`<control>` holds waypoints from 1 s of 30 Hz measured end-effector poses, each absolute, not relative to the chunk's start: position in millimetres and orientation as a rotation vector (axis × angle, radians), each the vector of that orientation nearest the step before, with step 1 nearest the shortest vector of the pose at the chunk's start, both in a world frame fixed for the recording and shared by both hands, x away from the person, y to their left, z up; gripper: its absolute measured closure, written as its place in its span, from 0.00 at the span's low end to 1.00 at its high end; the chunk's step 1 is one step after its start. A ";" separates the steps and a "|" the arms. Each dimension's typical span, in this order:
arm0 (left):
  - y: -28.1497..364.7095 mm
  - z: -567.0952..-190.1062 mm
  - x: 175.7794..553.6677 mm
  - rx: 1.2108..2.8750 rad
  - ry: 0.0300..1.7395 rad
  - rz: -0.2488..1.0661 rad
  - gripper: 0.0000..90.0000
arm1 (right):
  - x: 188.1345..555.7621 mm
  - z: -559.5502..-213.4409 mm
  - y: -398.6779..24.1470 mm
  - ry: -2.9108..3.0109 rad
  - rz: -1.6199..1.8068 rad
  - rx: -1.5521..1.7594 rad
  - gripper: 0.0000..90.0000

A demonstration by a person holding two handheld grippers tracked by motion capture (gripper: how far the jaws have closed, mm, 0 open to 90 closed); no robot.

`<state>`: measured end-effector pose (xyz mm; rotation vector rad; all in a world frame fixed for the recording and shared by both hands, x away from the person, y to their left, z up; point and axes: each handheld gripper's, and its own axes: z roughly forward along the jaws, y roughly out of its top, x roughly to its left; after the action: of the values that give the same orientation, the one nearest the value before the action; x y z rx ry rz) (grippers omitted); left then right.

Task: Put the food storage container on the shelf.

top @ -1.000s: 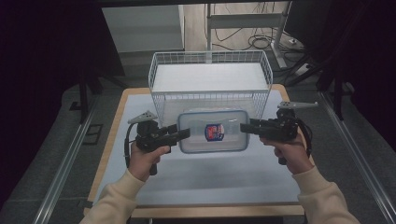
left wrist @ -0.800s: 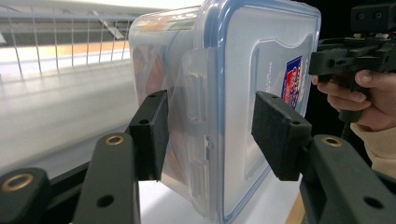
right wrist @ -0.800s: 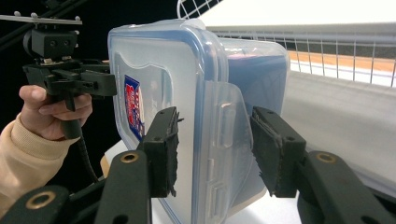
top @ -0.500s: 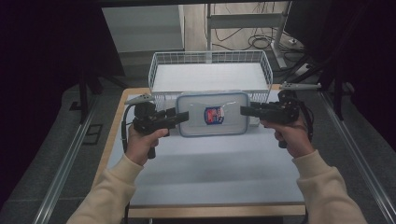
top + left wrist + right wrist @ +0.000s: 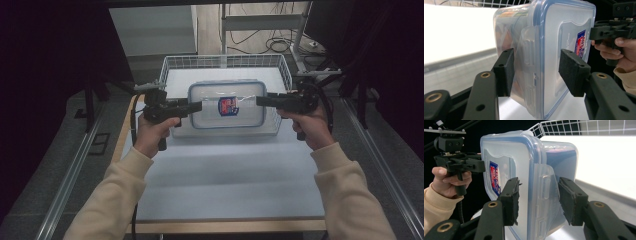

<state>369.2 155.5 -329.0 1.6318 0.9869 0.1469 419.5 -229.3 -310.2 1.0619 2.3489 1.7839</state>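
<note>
A clear plastic food container with a blue-rimmed snap lid (image 5: 226, 105) is held in the air between two hand-held grippers, one at each short end. The left hand-held gripper (image 5: 196, 106) is clamped on the container's left end; in the left gripper view its pads (image 5: 504, 71) are seen pressed against base and lid on either side of the latch flap. The right hand-held gripper (image 5: 261, 100) is closed on the opposite end, and in the right gripper view its worn pads (image 5: 512, 197) are seen set against the lid face and the base wall around that end's flap. A red and blue label (image 5: 227, 106) is carried on the lid.

In the high view the container is seen over the near rim of the white wire basket (image 5: 172, 67), which stands at the far end of the table (image 5: 225, 185); it appears clear of both the rim and the table surface.

The step in hand is judged to be the transfer of the container into the basket. For the next move, the container would need to be carried farther over the near wall, kept level by both hands moving together, then lowered onto the basket floor before either grip is released. An uneven release could let one end drop.
</note>
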 end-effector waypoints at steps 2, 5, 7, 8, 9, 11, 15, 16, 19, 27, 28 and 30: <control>158.0 -322.0 379.5 1.635 0.987 0.150 0.53 | 429.8 -304.0 -226.8 2.352 1.783 1.066 0.58; 159.3 -317.2 386.8 1.635 0.993 0.145 0.53 | 437.7 -300.0 -225.6 2.353 1.788 1.073 0.58; 160.7 -312.9 394.4 1.633 0.999 0.139 0.53 | 445.1 -295.5 -223.9 2.349 1.789 1.078 0.58; 161.7 -310.8 398.2 1.631 0.998 0.140 0.53 | 448.8 -293.2 -223.0 2.348 1.788 1.079 0.58; 163.5 -307.1 405.4 1.622 0.996 0.142 0.53 | 456.2 -288.7 -221.3 2.348 1.789 1.080 0.58; 164.2 -305.7 409.1 1.620 0.996 0.142 0.53 | 459.8 -286.7 -220.2 2.345 1.792 1.083 0.58; 166.3 -303.4 424.8 1.611 1.008 0.128 0.53 | 481.1 -281.0 -217.5 2.361 1.785 1.114 0.58; 166.4 -303.2 428.2 1.605 1.017 0.123 0.53 | 481.1 -281.0 -217.5 2.361 1.785 1.114 0.58; 166.5 -303.7 437.2 1.601 1.031 0.117 0.53 | 492.5 -281.7 -217.2 2.363 1.796 1.152 0.58; 167.2 -314.8 456.5 1.588 1.071 0.076 0.53 | 513.8 -292.4 -215.2 2.366 1.772 1.245 0.57; 166.8 -314.8 458.4 1.582 1.074 0.074 0.53 | 513.8 -292.4 -215.2 2.366 1.772 1.245 0.57; 167.2 -314.4 462.4 1.585 1.082 0.064 0.53 | 515.9 -292.5 -215.1 2.359 1.770 1.255 0.57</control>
<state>462.4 167.2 -314.4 1.5852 1.0822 0.0641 515.9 -215.1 -292.5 1.2547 2.3586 1.7702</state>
